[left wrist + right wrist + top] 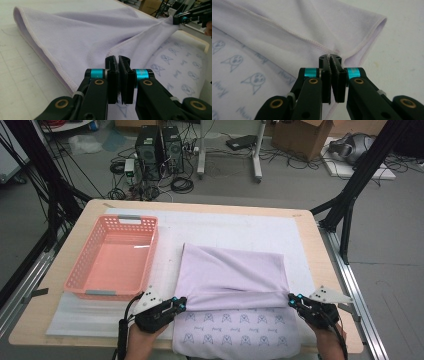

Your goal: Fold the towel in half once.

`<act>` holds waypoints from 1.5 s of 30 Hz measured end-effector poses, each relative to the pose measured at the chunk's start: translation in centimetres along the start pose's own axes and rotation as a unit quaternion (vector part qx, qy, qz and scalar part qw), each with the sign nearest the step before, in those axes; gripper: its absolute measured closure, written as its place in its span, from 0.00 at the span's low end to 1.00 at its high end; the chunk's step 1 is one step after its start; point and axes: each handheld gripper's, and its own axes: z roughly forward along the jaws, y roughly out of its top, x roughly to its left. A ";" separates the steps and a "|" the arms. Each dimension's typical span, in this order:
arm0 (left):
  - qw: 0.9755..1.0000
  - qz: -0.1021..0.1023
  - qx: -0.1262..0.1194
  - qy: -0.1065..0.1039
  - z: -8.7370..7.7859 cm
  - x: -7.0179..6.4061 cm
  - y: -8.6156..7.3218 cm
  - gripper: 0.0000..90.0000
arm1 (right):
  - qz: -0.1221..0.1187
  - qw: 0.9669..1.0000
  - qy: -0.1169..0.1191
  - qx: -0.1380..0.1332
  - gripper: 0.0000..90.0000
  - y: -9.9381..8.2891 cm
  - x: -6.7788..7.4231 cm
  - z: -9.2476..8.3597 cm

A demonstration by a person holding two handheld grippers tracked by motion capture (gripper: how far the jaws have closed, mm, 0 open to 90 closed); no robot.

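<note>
Printed near end of a lilac fleece towel (235, 335) lies flat; both grippers (176, 306) (295, 301), fingers clamped on its folded-over corners, risk a crooked fold if either corner slips free.

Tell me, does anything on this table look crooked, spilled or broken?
Nothing spilled or broken. The lilac towel is only part-folded: its far edge slants and its printed underside shows near the person. Each tool, left and right, pinches a corner. The pink basket sits slightly askew.
</note>
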 end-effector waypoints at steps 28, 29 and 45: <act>0.999 -0.046 -0.026 0.008 -3.6 -2.1 -1.8 0.54 | 0.040 0.999 -0.013 -0.022 0.80 -3.1 2.8 -6.4; 0.998 -0.047 -0.026 0.009 -3.3 -1.8 -1.6 0.54 | 0.041 0.999 -0.018 -0.017 0.80 -2.9 2.5 -5.7; 0.999 -0.051 -0.011 0.013 2.5 3.8 1.7 0.53 | 0.046 0.998 -0.036 0.039 0.81 1.5 -2.3 5.9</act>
